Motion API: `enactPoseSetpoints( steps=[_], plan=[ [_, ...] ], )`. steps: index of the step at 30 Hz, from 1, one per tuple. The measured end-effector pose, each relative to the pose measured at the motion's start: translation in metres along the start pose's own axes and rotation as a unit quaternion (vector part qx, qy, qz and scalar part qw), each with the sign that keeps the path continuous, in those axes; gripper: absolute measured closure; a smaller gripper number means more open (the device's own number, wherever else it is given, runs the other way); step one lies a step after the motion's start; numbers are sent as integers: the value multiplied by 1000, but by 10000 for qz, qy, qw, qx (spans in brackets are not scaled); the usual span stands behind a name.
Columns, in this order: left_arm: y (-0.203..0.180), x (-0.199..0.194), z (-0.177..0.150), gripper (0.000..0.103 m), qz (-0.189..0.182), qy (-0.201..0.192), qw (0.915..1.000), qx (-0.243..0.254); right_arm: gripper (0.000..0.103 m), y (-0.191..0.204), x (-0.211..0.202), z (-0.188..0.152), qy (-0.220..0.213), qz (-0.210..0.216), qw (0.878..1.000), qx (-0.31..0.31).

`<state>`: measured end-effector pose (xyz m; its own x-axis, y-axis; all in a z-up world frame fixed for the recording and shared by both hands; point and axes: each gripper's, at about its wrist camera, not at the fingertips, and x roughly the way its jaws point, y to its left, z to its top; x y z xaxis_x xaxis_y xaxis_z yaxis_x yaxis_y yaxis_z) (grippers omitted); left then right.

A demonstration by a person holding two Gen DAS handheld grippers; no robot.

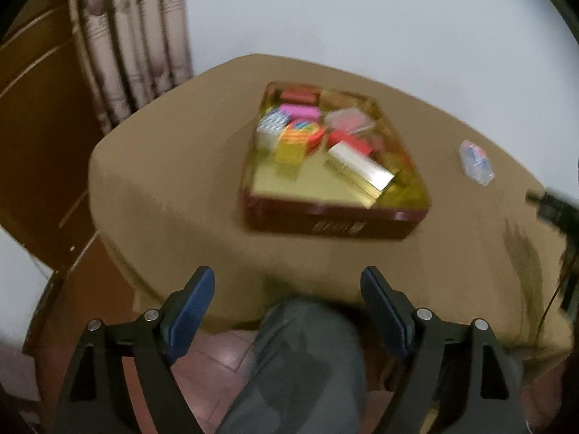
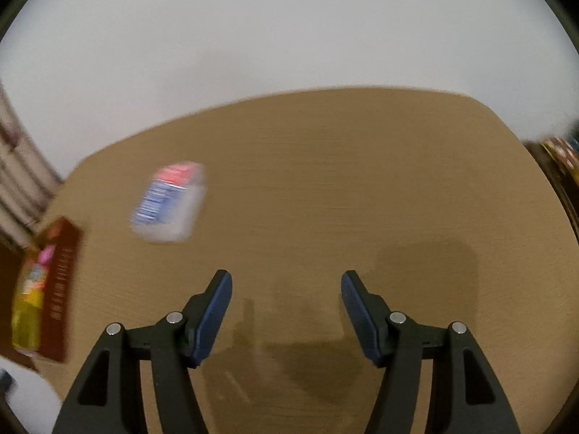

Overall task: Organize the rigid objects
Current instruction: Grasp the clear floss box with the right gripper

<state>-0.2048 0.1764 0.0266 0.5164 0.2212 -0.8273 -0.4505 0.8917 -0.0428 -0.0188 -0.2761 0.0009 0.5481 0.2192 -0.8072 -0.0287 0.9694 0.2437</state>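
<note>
Tin tray (image 1: 336,222) of coloured boxes sits mid-desk (image 1: 173,188); 1 clear packet (image 1: 476,161) lies alone at its 3 o'clock. Left hand-held gripper (image 1: 287,282) gapes wide and empty above a knee (image 1: 307,343); right hand-held gripper (image 2: 286,282) is likewise parted over nothing, the packet at its 11 o'clock.

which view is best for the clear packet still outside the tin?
Right wrist: the clear packet lies nearer and larger there, though blurred. Left wrist shows it small, near the right edge, beside the tin.
</note>
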Motion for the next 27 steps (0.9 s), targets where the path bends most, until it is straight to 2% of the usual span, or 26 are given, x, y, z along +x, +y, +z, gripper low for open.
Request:
enactPoseSetpoints(
  steps=[4,8,13,18,20,27],
  plan=[
    [11,12,-13,23,104,218,9997,61,38,58,21,32,354,129,9991,-213],
    [17,19,-15,23,-145,339,9993,-85,38,85,45,55,579,-64,9983,-78],
    [14,21,-16,23,-374,468,9982,-6,38,106,77,76,950,-681,9931,51],
    [13,19,-17,23,-533,500,9973,38,38,120,104,81,1222,-1242,9847,-65],
    [14,21,-17,23,-596,564,9966,26,38,122,112,82,1269,-1112,9856,67],
    [18,29,-18,23,-683,795,9944,-101,38,133,143,98,1424,-1064,9838,220]
  ],
)
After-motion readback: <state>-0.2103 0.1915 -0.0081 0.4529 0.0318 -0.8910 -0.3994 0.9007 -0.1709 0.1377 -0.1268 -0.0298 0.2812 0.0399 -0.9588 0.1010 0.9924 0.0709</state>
